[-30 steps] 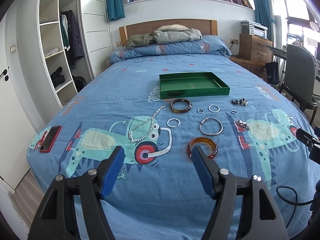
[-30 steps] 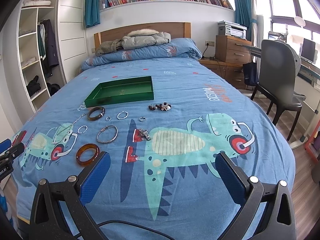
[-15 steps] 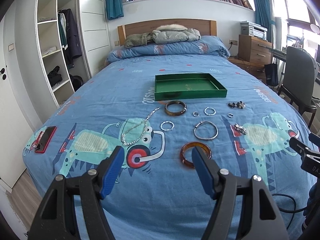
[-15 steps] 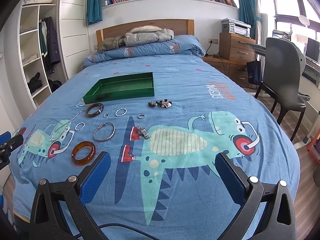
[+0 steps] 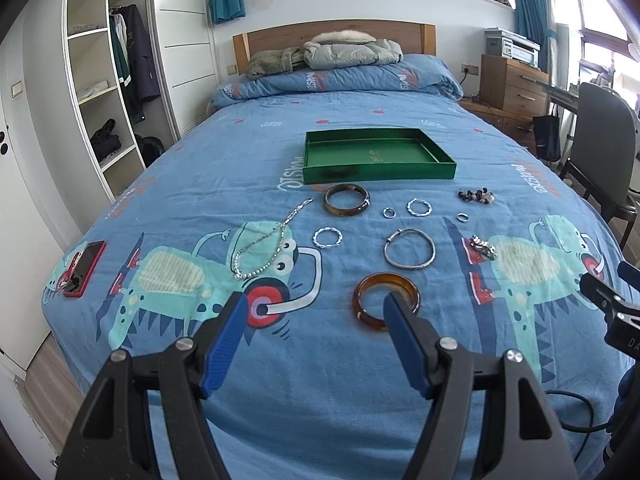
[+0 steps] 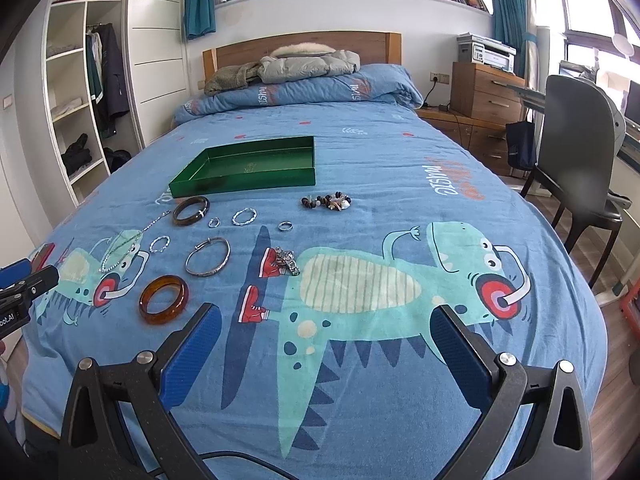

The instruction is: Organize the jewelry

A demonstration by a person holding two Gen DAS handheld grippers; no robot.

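An empty green tray (image 5: pixel 376 156) (image 6: pixel 248 166) sits mid-bed. In front of it lie an amber bangle (image 5: pixel 386 300) (image 6: pixel 164 299), a dark brown bangle (image 5: pixel 346 199) (image 6: pixel 191 210), a silver bangle (image 5: pixel 409 254) (image 6: pixel 208 262), a bead necklace (image 5: pixel 264 250), several small silver rings (image 5: pixel 419 207), a beaded bracelet (image 5: pixel 476 197) (image 6: pixel 326 202) and a silver charm piece (image 5: pixel 484 247) (image 6: pixel 287 261). My left gripper (image 5: pixel 314 320) is open, above the bed just short of the amber bangle. My right gripper (image 6: pixel 326 340) is open and empty over the bed's right half.
A red phone (image 5: pixel 85 268) lies at the bed's left edge. A folded duvet and jackets (image 5: pixel 340 56) are at the headboard. A wardrobe (image 5: pixel 104 92) stands left; a chair (image 6: pixel 576 160) and drawers (image 6: pixel 486 96) stand right.
Both grippers have pulled back and risen slightly, so the jewelry sits a little farther off in both views. Both stay open; no jewelry has moved.
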